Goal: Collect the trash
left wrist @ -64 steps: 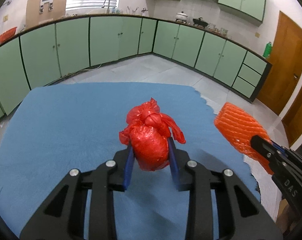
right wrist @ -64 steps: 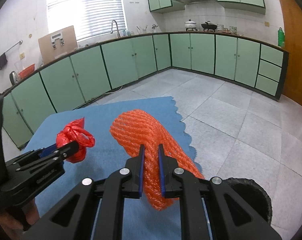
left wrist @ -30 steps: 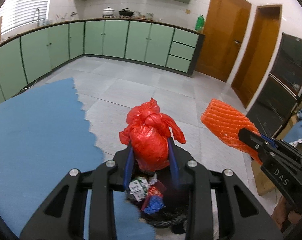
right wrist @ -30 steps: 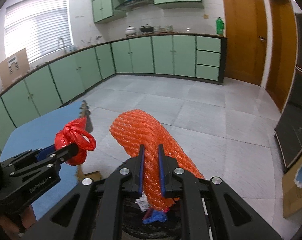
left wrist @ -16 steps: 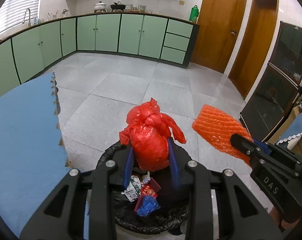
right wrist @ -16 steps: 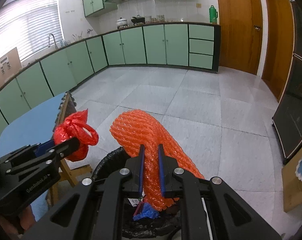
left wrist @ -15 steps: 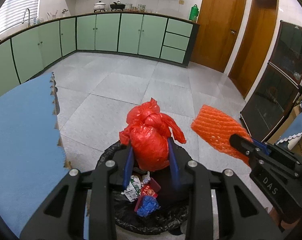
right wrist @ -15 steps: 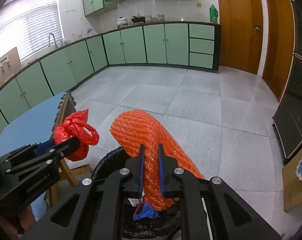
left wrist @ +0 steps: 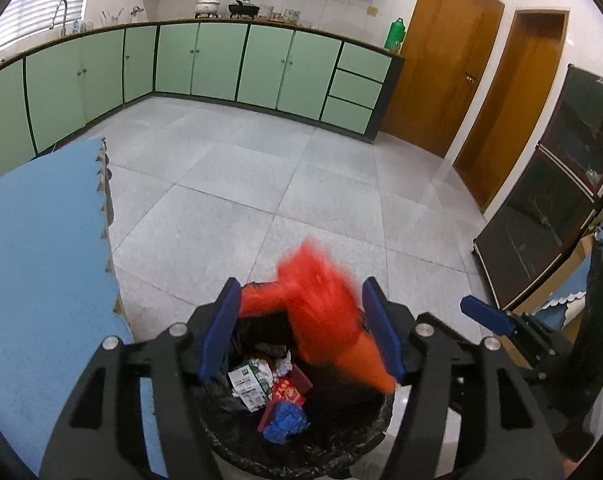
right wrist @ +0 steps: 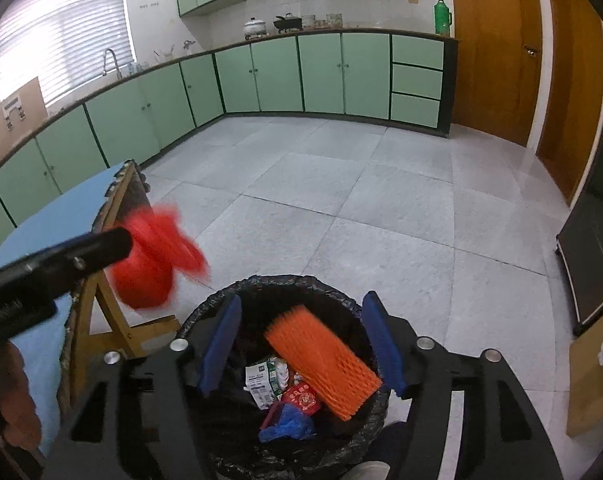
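Both grippers, left [left wrist: 301, 330] and right [right wrist: 299, 340], fingers just spreading, released; red bag [left wrist: 321, 312], orange net [right wrist: 321, 360] free over bin [right wrist: 341, 296].

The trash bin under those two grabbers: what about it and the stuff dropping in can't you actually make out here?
- Red plastic bag: motion-blurred in both views; its shape is unreadable.
- Orange foam net: right wrist view, blurred; whether it has landed is unclear.
- Trash bin: near rim hidden by the gripper bodies, base cut off by the frame.
- Small carton: print too small to read.

Crinkled glossy plastic bin liner [right wrist: 221, 300]; foam net [right wrist: 321, 364].
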Motion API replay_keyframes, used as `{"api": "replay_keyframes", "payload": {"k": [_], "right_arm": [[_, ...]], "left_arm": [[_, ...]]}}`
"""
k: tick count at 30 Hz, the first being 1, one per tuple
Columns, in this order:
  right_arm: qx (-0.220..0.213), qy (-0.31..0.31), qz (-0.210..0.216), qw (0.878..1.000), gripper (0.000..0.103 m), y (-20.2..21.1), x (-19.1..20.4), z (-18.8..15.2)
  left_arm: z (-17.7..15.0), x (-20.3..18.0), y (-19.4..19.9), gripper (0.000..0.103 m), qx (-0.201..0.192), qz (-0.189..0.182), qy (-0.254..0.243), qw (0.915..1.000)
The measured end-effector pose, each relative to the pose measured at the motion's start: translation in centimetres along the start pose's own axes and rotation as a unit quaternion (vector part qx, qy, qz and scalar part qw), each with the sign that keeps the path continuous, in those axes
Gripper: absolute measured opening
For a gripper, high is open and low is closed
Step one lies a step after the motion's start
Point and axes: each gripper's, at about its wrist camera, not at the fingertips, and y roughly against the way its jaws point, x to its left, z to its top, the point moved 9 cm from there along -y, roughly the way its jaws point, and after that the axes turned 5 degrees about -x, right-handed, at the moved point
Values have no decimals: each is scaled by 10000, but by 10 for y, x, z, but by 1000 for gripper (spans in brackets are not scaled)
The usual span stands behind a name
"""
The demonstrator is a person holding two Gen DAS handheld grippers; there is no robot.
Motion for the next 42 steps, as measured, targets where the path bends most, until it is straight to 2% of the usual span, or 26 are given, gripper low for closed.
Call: {"api": "replay_keyframes", "payload": {"k": [1,6,8,10,13,20,27,42], "right_arm": [[-11,-17,-56,10000,72,1,-1,0],[-88,-22,-215,9997,78,8,-7,3],[-139,-64,-227,9996,82,14,-9,6],[-192,-76,-237,9995,90,22,-7,9],[-275,-81,-268,9992,97,34,-5,14],[-310,-202,-89,9993,97,68,6,22],[-403,-92,75,9991,97,108,26,28],[-869,91,473,9950,97,189,69,45]], "left_arm": [[2,0,1,66,-18,5,19,10000],[10,2,12,67,-172,31,28,9998],[14,3,19,74,-261,88,-2,9996],[17,3,27,76,-344,166,-59,9993],[21,6,42,78,-410,225,-109,9988],[25,21,82,85,-570,490,-235,9969],[20,35,124,88,-591,771,-219,9950],[14,43,200,90,-766,912,-233,9926]]}}
